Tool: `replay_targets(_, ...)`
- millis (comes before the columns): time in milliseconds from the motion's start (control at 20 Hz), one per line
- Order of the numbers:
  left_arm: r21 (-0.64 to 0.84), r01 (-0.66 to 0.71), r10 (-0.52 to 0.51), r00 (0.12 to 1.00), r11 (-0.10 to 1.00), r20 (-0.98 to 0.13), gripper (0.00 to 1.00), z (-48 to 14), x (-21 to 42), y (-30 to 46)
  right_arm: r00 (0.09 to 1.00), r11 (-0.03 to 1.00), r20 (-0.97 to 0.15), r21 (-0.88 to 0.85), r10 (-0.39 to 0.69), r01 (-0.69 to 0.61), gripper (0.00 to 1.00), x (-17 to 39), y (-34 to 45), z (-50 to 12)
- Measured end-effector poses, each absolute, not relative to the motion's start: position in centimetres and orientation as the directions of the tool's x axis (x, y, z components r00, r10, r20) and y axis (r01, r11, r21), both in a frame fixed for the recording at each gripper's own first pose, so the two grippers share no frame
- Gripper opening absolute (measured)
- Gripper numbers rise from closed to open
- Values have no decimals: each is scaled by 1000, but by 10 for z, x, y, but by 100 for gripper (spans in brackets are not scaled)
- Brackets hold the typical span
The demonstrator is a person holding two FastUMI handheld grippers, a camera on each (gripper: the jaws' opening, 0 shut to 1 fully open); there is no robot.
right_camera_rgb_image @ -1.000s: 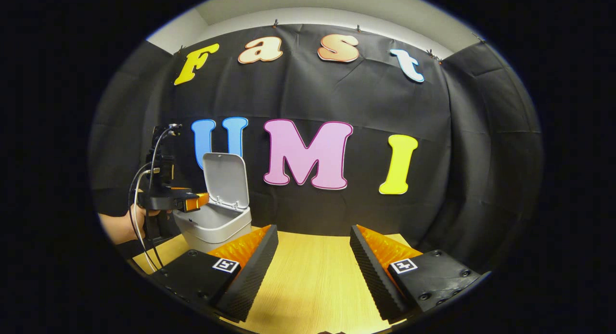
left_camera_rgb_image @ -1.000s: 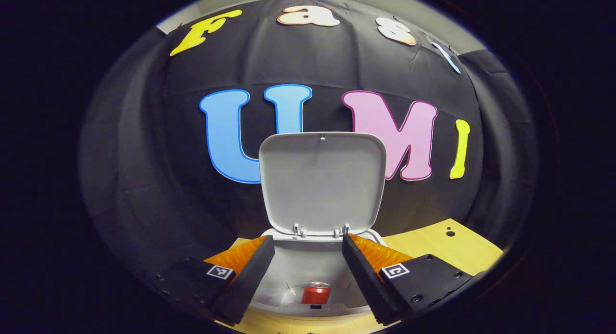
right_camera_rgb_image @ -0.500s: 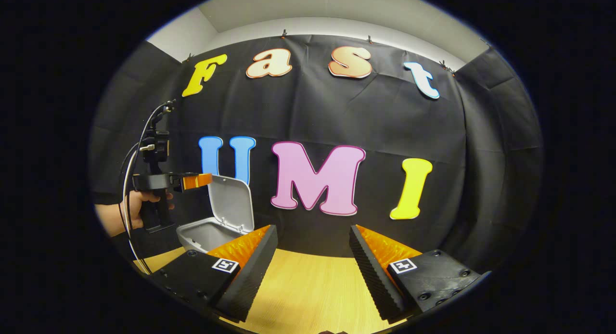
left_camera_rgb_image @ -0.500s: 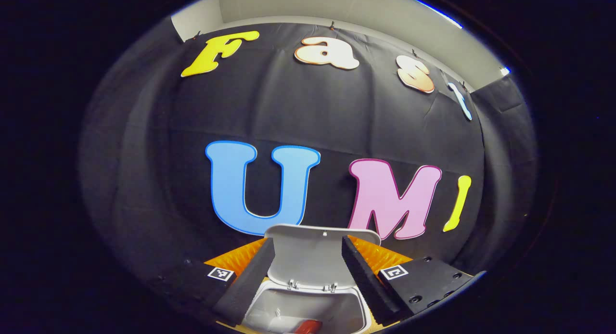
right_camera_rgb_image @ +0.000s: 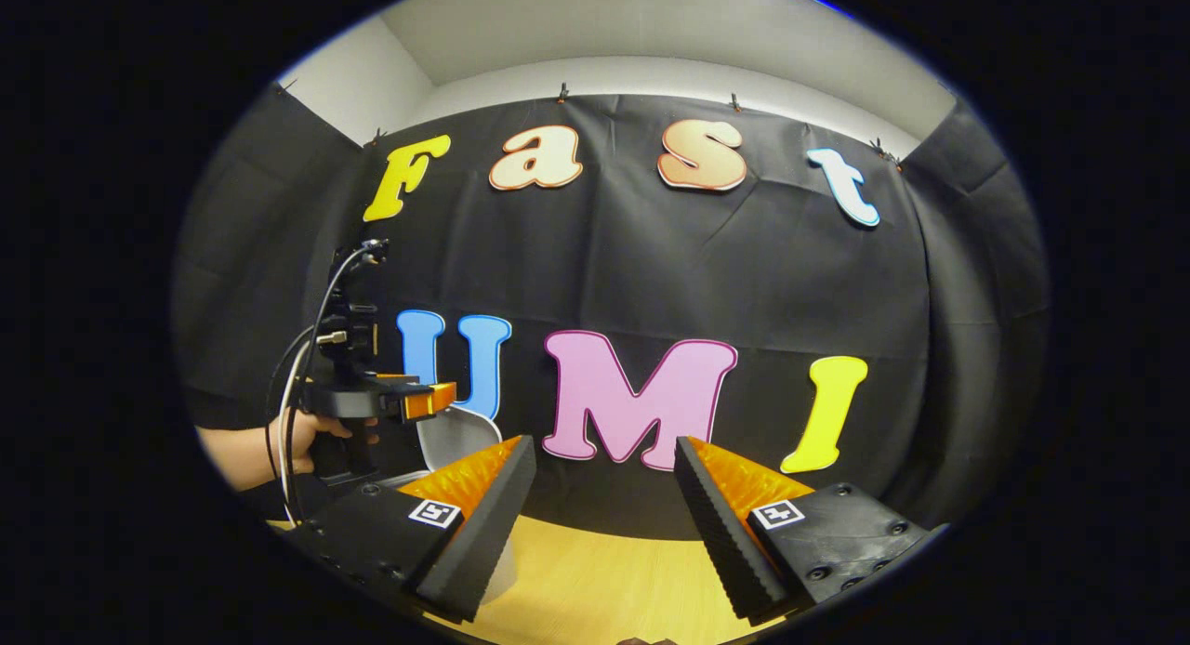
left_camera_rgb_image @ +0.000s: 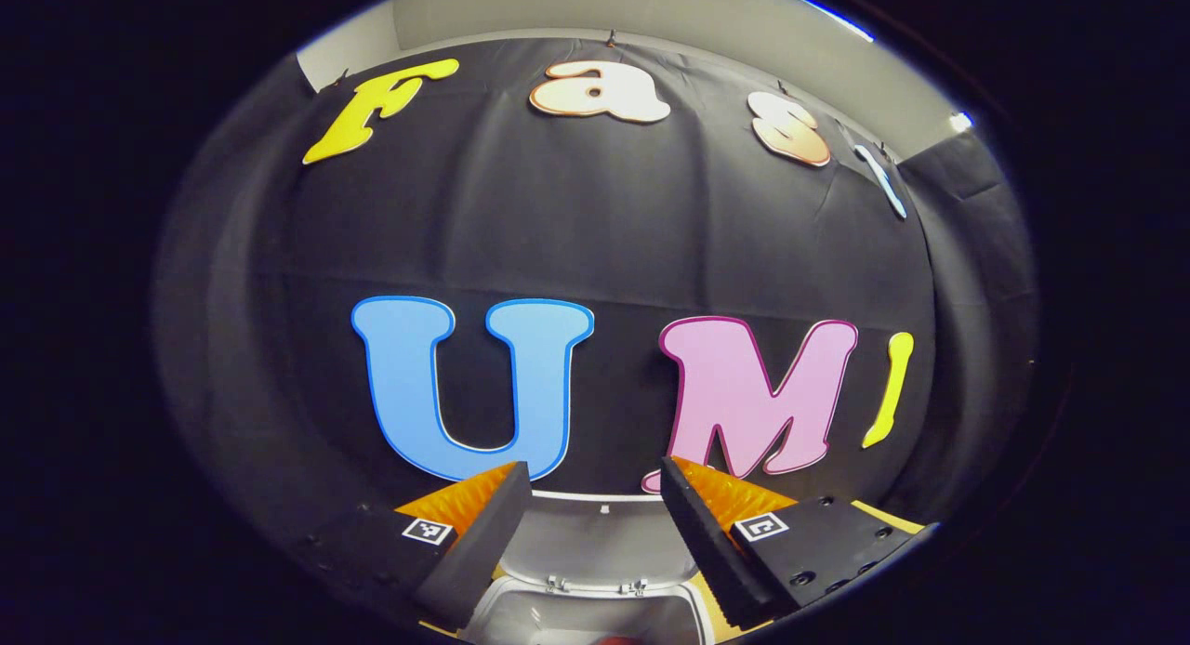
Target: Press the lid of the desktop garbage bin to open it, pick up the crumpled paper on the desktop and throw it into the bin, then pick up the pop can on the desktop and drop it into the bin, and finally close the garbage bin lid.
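One bin [left_camera_rgb_image: 595, 617] with one raised lid [left_camera_rgb_image: 595, 538] sits between the left gripper's [left_camera_rgb_image: 595, 524] spread fingers; the right gripper [right_camera_rgb_image: 604, 515] gapes, pinching nothing.

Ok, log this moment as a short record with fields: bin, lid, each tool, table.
bin: grey plastic desktop garbage bin, open, inside partly in view under the left tool
lid: grey hinged lid, raised, standing behind the opening
left tool: open, holding nothing, above the bin, fingers either side of the lid; also seen in the right gripper view, held by a hand
right tool: open, holding nothing, over the table
table: yellow wooden table top
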State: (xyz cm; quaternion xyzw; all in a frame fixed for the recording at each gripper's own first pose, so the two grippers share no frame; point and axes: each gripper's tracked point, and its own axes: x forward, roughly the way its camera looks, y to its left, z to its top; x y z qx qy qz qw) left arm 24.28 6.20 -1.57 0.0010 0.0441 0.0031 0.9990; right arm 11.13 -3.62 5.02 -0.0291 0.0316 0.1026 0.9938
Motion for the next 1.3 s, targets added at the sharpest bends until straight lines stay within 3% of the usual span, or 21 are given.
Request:
replay_targets(200,38,26,-22,995,999,-95,94,-21,270,63,979,975,-61,-97,194,-199,97,111,-40,48)
replay_targets(550,61,61,-46,974,996,-220,97,-55,278,50,978,983,-130,-57,165,-173,97,103,-44,17)
replay_targets(750,58,58,-40,959,997,-280,97,-60,250,52,977,986,-140,-31,159,-164,98,101,-44,11)
replay_targets(1300,11,-11,14,953,1000,-302,96,-113,130,58,975,989,-161,12,150,-150,97,84,-46,1)
